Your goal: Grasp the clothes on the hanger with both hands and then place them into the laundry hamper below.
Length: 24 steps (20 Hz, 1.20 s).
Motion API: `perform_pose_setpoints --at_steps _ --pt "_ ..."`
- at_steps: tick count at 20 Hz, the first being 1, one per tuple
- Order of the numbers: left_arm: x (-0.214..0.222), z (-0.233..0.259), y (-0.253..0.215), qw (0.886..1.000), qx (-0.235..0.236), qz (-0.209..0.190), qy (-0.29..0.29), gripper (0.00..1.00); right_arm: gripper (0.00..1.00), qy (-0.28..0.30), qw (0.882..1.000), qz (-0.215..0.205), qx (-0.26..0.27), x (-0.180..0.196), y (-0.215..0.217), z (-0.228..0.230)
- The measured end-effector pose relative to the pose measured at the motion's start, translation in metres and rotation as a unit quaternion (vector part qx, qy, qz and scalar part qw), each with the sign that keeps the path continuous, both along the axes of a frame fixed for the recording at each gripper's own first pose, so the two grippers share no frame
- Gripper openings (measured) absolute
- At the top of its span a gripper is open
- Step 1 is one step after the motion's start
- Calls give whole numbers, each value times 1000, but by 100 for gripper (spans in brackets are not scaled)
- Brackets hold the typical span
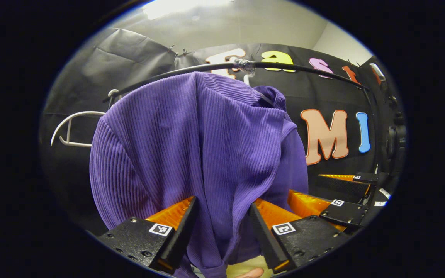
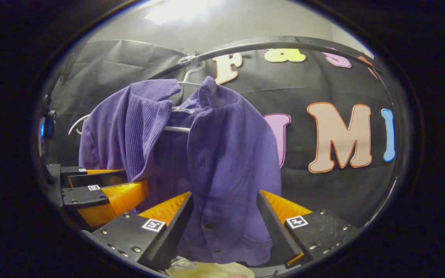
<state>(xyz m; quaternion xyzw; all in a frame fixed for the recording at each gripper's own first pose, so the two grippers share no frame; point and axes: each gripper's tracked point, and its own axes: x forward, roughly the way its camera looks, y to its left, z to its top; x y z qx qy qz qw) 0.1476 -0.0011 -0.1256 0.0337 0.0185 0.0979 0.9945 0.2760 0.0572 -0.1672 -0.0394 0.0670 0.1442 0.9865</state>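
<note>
Overhead, a pale ceiling with a bright light patch; below it, black cloth walls, creased and pinned. Across the booth, a dark curved rail point(image 1: 207, 68), taped near its middle. Hung from the rail, a white hanger point(image 2: 180, 128) carrying a purple ribbed cardigan point(image 1: 191, 146), collar up by the rail, front panels falling low, buttons along one hem in the right gripper view. Beside the cardigan, a second white hanger point(image 1: 72, 127), bare. Left gripper point(image 1: 222, 216): jaws spread wide, a fold of the cardigan hanging between them, neither finger clearly pressing. Right gripper point(image 2: 224, 216): jaws likewise parted around the buttoned panel, cloth loose in the gap. Both grippers close side by side. Down at the bottom edge, a pale yellowish surface, too little to identify.
</note>
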Motion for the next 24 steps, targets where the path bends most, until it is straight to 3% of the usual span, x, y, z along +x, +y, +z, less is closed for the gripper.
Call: perform_pose_setpoints --at_steps 1,2,5,7,8,9,10,12,14,15,20,22,24 --pt "1 -3 3 1000 10 -4 3 69 94 -3 1000 3 3 5 6 0" --pt "-1 -5 7 1000 15 0 6 64 98 -12 1000 0 0 10 8 2" --pt "0 -19 -11 999 4 -23 24 43 99 -43 998 -15 -33 26 10 4" --pt "1 -19 -19 1000 6 -14 18 42 96 -54 997 -11 -44 35 18 2" --pt "5 -16 -10 1000 16 17 7 49 94 -63 997 -14 -44 40 17 2" --pt "6 -12 -8 999 28 26 -5 43 96 -70 997 -21 -39 44 13 11" --pt "10 -10 -6 999 21 28 -10 38 98 -81 996 -20 -40 51 15 17" --pt "12 -11 -12 1000 -4 9 -11 41 96 -78 996 6 -33 61 34 21" --pt "13 -8 -7 999 -26 -8 -20 17 97 -82 996 5 -32 70 40 28" --pt "12 -8 -5 999 -33 -14 -15 6 96 -85 996 -15 -34 75 35 31" --pt "-10 1 -16 997 -25 -71 -8 1 96 -71 989 -129 -14 90 -16 31" --pt "-18 5 -18 996 -26 -91 -6 1 60 -62 986 -155 2 99 -33 34" --pt "-30 12 -19 993 -40 -111 -7 1 24 -41 987 -155 16 102 -31 33"
